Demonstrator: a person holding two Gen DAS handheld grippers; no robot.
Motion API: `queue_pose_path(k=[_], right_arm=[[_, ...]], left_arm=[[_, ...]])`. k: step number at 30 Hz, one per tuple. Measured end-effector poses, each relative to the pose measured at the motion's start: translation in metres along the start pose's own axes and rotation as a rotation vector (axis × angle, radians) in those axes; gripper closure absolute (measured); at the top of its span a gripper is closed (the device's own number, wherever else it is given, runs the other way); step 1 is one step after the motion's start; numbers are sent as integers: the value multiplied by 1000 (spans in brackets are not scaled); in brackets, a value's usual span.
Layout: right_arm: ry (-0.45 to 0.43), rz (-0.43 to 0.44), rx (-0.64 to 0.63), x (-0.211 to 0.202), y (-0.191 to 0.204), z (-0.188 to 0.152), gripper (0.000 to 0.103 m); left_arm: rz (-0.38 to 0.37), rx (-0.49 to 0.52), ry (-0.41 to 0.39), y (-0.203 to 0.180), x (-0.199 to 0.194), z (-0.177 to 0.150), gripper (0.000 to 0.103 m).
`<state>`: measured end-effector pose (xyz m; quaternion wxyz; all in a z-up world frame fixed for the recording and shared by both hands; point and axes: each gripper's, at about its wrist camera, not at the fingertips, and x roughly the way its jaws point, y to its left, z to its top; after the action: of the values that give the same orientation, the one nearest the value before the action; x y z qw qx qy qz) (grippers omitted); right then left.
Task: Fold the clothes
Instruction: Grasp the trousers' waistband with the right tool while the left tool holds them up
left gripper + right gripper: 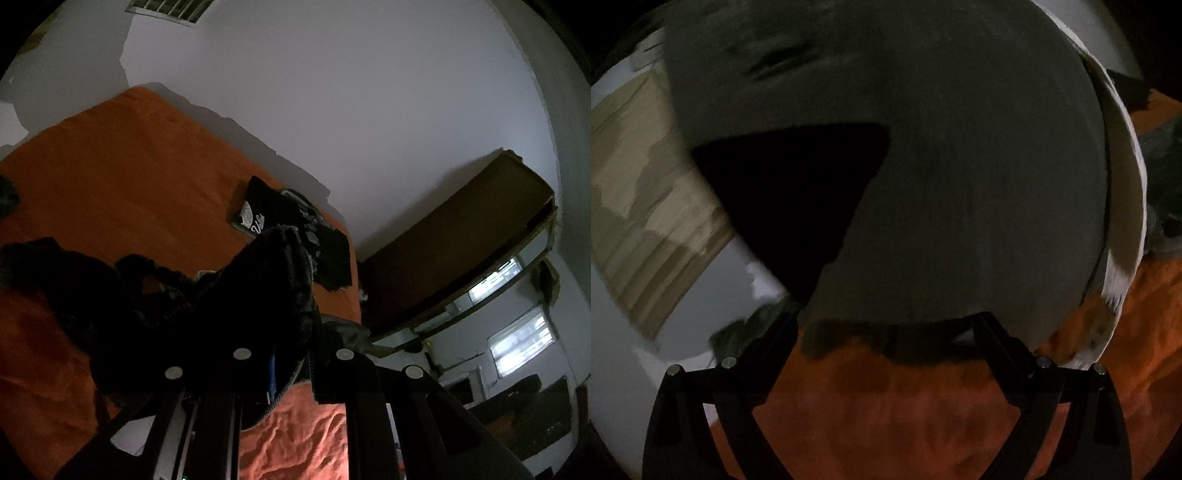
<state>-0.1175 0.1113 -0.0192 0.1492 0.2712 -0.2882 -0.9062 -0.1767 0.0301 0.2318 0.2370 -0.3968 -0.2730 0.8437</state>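
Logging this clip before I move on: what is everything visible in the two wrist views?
Bedsheet: one, orange, spread over the bed under everything.
Dark garment: one, black, bunched, draped over the left gripper.
Folded clothes: a small pile, black with white print, far on the sheet by the wall.
Wall: grey-white, behind the bed.
Windows: two, bright, far right.
Grey surface: one, blurred, fills the right wrist view; cannot tell what it is.
Left gripper: black, fingers shut on the dark garment.
Right gripper: black, fingers open, empty.
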Motion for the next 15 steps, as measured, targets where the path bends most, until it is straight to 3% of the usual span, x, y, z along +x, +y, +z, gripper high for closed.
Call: queue_pose_path(k=[2,3,4,5,11,15], right_arm=[[-10,-29,32,4,-3,10,9],[-15,-43,48,6,-5,15,17],[-20,-58,64,8,-7,20,49],[-21,-77,70,9,-9,24,97],[-29,-137,102,-22,-51,29,103],[-137,-149,117,-75,-73,58,103]], left_arm=[[-11,1,5,0,-1,-2,89],[-13,2,4,0,0,-3,89],[-14,4,1,1,-1,-3,89],[-12,6,1,2,-1,-3,89],[7,-37,-10,24,3,4,89],[-2,-76,-10,38,8,8,89]])
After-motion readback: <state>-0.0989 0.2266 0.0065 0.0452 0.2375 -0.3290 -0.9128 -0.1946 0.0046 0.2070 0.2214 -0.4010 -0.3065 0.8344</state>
